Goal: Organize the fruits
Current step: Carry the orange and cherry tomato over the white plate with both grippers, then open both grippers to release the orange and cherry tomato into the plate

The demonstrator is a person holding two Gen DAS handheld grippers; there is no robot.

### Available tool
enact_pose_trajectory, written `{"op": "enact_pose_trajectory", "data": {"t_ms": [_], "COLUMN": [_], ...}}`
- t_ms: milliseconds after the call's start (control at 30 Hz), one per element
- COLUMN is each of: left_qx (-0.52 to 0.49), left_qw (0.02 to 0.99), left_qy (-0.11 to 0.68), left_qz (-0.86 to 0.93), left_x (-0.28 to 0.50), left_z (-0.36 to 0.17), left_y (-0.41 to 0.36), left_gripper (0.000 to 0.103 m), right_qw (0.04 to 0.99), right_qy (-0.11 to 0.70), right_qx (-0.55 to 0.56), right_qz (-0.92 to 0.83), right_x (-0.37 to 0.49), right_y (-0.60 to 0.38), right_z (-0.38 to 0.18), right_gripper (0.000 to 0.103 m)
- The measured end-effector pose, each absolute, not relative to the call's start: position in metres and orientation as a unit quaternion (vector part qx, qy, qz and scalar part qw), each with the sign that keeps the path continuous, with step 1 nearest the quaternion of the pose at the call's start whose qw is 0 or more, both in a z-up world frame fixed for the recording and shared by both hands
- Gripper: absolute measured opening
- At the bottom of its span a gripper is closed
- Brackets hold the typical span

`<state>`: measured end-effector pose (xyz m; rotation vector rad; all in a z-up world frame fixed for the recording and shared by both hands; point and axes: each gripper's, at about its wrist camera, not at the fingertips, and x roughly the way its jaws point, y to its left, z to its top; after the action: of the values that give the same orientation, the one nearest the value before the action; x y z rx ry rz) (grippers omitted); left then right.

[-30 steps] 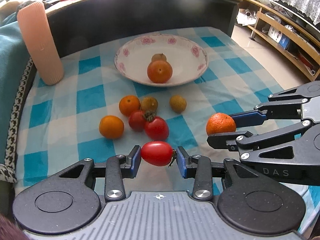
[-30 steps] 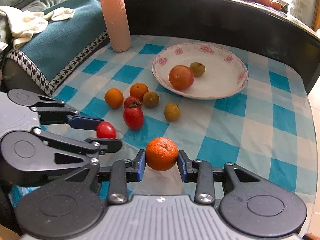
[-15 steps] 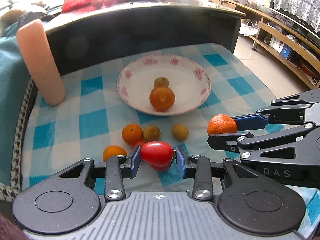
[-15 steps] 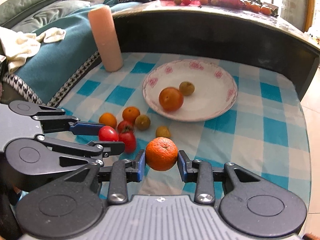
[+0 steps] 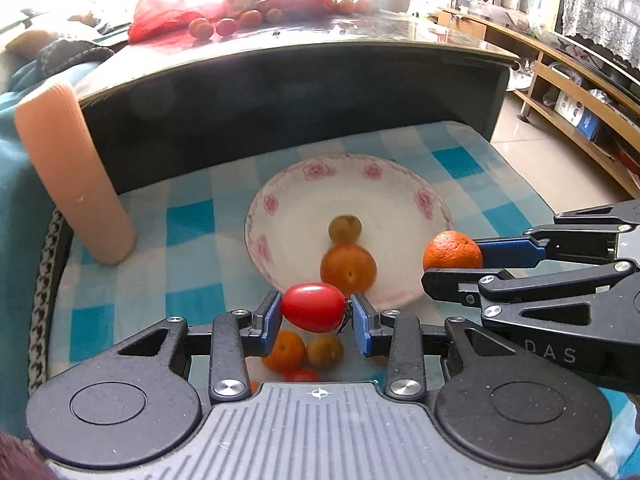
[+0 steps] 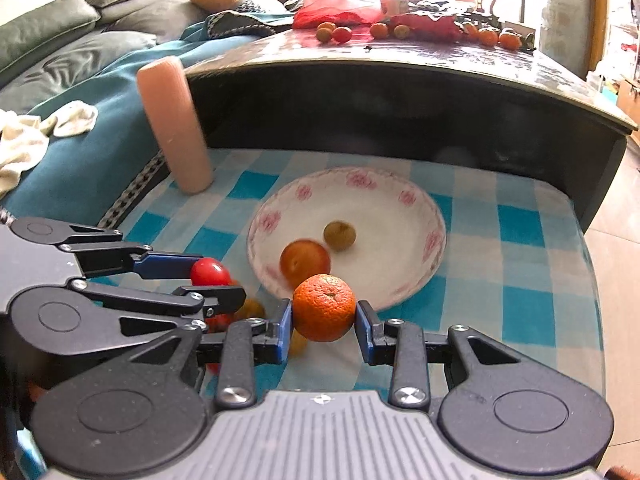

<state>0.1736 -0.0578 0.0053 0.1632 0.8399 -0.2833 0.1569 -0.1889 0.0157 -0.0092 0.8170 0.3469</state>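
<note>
Both tongs are clamped on fruit, left gripper [image 5: 314, 307] pinching a red tomato [image 5: 313, 306] and right gripper [image 6: 324, 307] an orange [image 6: 324, 306], held over the floral plate's [image 5: 280, 200] near rim, apparently for dropping in.

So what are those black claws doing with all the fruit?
A person is sorting fruit with two hand-held claws. The left claw is squeezing a small red tomato, and the right claw is squeezing a round orange tangerine. Both hang near the front edge of the white flowered bowl, which already holds two fruits. A few more lie on the blue checked cloth.
</note>
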Motion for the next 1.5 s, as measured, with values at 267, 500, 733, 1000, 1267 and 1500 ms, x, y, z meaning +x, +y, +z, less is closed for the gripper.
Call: {"op": "enact_pose_trajectory", "data": {"t_ms": [267, 500, 733, 1000, 1267, 1500], "left_qx": [0.083, 0.082, 0.082, 0.074, 0.067, 0.066], "left_qw": [0.901, 0.902, 0.905, 0.906, 0.906, 0.908], "left_qy": [0.405, 0.404, 0.399, 0.396, 0.397, 0.396], "left_qz": [-0.133, -0.127, -0.123, -0.129, -0.127, -0.122], "left_x": [0.198, 0.213, 0.222, 0.228, 0.232, 0.232], "left_z": [-0.001, -0.006, -0.008, -0.008, -0.009, -0.009], "left_y": [-0.061, -0.064, -0.062, -0.063, -0.061, -0.060], "left_gripper": [0.044, 0.044, 0.045, 0.046, 0.051, 0.057], "right_qw": [0.908, 0.909, 0.909, 0.910, 0.906, 0.905], "right_qy": [0.389, 0.390, 0.388, 0.387, 0.395, 0.396], "right_qx": [0.002, 0.004, 0.011, 0.019, 0.044, 0.050], "right_qz": [0.156, 0.150, 0.151, 0.149, 0.148, 0.145], "right_x": [0.186, 0.204, 0.218, 0.225, 0.232, 0.234], "right_y": [-0.193, -0.196, -0.198, -0.201, -0.207, -0.209], "right_z": [0.012, 0.004, 0.000, -0.002, -0.004, -0.005], "right_gripper": [0.050, 0.050, 0.050, 0.050, 0.050, 0.050]}}
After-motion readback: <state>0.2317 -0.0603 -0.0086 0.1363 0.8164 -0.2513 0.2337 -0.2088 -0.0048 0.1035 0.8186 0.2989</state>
